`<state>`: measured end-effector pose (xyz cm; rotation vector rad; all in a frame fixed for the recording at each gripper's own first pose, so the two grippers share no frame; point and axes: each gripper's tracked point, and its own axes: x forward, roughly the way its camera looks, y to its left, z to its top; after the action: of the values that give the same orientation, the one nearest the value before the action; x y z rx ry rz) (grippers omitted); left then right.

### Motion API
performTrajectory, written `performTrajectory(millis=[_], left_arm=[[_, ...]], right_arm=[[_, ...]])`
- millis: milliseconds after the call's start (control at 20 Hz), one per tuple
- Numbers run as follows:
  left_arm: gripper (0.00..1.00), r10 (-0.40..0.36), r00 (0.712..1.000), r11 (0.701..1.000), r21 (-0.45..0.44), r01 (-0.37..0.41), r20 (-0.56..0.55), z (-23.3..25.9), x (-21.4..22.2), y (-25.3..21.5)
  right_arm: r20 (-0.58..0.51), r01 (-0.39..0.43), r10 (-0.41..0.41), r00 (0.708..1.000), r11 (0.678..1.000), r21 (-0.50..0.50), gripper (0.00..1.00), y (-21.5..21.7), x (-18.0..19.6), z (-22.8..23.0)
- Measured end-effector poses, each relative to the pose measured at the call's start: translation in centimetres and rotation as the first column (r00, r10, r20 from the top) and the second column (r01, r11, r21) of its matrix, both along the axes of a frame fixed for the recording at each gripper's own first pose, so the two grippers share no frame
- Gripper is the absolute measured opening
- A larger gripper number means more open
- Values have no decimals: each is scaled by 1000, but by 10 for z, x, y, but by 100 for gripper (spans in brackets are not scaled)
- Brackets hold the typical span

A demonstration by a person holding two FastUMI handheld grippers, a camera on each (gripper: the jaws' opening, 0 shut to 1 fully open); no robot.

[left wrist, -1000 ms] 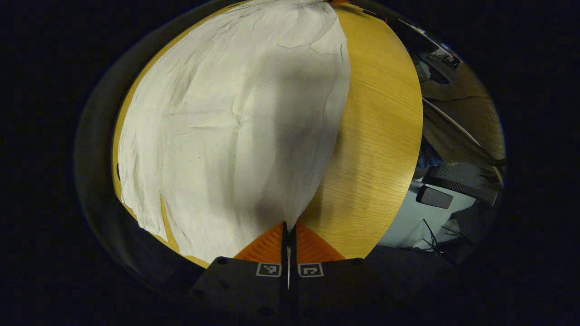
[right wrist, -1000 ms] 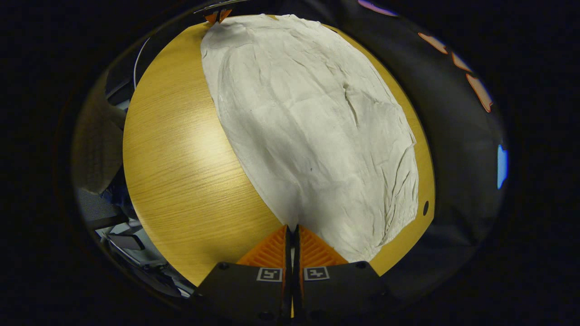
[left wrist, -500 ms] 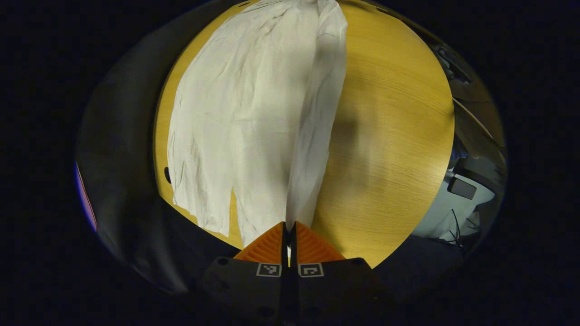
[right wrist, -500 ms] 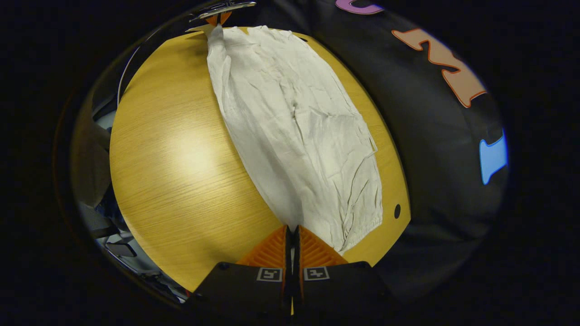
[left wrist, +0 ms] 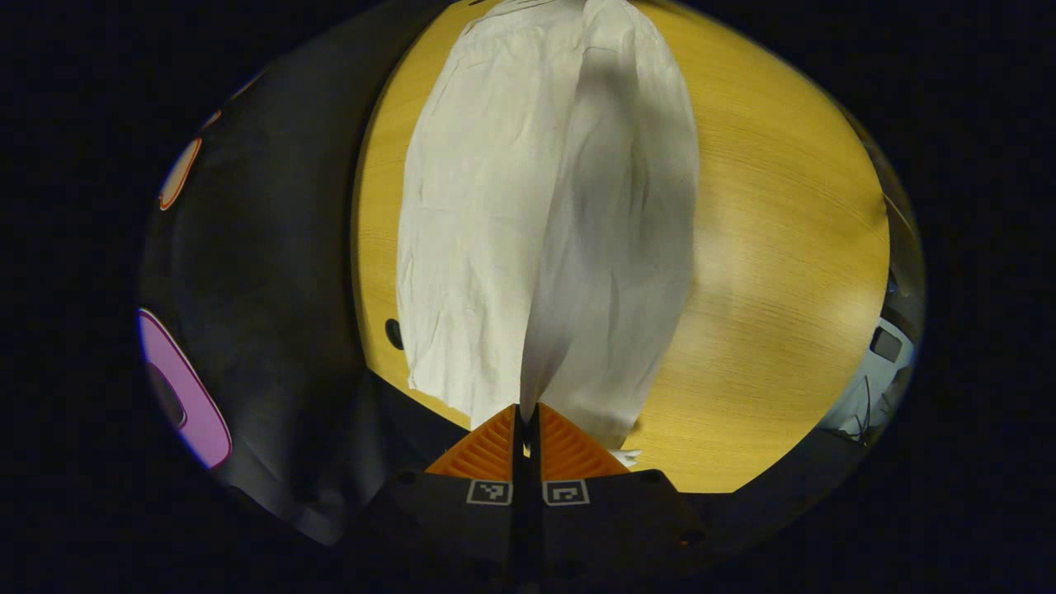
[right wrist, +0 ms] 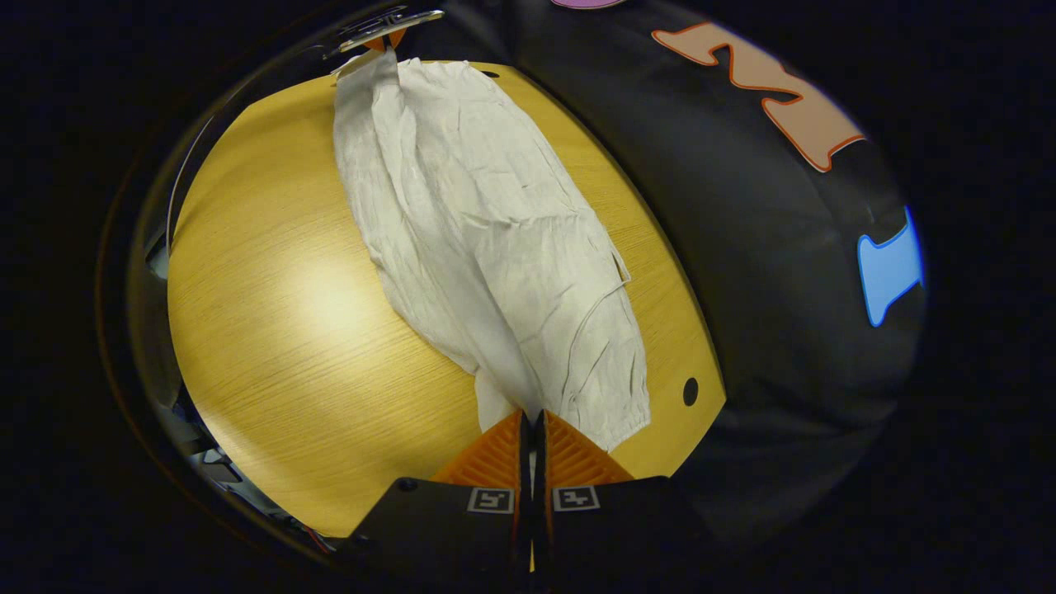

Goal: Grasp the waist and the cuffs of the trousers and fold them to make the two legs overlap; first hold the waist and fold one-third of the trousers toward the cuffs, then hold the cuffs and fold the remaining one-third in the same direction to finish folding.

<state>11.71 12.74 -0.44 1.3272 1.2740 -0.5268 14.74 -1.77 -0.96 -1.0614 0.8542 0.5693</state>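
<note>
The trousers (left wrist: 495, 214) are pale, thin and creased, lying lengthwise across the round wooden worktop (left wrist: 784, 272). In the left gripper view they run from the top centre of the frame down to the left gripper (left wrist: 525, 417) at the bottom centre. There the fingers are pressed together on a corner of the cloth, and one raised panel drapes from them over the flat part beneath.

In the right gripper view the trousers (right wrist: 495, 247) run from the upper left down to the bottom centre. The right gripper (right wrist: 534, 422) is closed the same way on the edge at this end. Which end is waist and which cuffs I cannot tell for certain, though a pocket seam shows nearer the right gripper.

Judging by the sag and wrinkles, the fabric is light, limp and not slippery. It will bunch or fold wherever it is unsupported, so it is best pinched at the hemmed corners and kept lightly taut between the two grippers while the legs are laid together.
</note>
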Motion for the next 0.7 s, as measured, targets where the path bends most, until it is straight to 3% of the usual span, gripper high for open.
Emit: performTrajectory(millis=[400, 550, 700], left_arm=[[0, -40, 994, 995, 98, 30, 107, 8, 111, 10], [0, -83, 987, 989, 134, 64, 138, -19, 148, 6], [0, -94, 989, 991, 105, 82, 116, -42, 139, -3]], right_arm=[[93, 72, -72, 993, 997, 5, 3, 1, 100, 25], [67, 113, -114, 991, 993, 16, 3, -3, 133, -2], [-2, 128, -128, 992, 991, -40, 3, -11, 141, -51]])
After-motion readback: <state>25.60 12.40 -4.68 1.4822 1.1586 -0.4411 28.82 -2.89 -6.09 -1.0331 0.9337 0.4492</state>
